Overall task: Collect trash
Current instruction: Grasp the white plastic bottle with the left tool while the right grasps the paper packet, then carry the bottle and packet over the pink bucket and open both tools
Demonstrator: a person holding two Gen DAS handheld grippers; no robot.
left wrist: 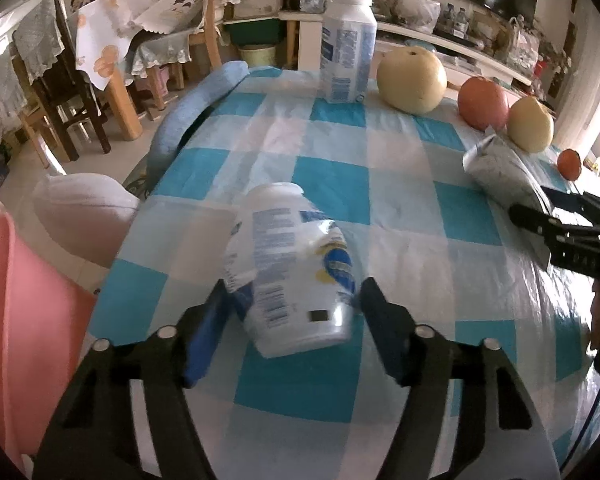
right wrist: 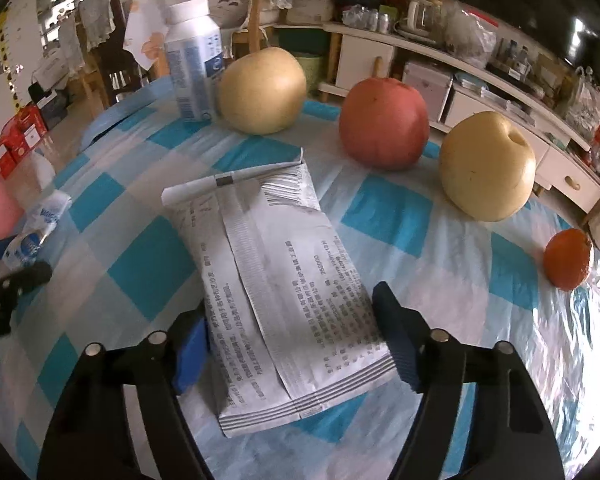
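Trash pickup barely begun (nothing binned yet)
Left gripper (left wrist: 290, 312) fingers straddle the crushed bottle (left wrist: 296, 268); right gripper (right wrist: 290, 340) fingers flank the foil packet (right wrist: 284, 292), neither visibly clamped.

**Open cloth in the middle, far edge crowded**

The checked tablecloth (left wrist: 340, 168) lay bare across its centre, giving clear passage between the crushed bottle (left wrist: 292, 268) and the silver packet (right wrist: 276, 292). Along the far edge an upright bottle (right wrist: 194, 64), two pears (right wrist: 264, 90), an apple (right wrist: 382, 122) and a small orange (right wrist: 568, 258) blocked the way.
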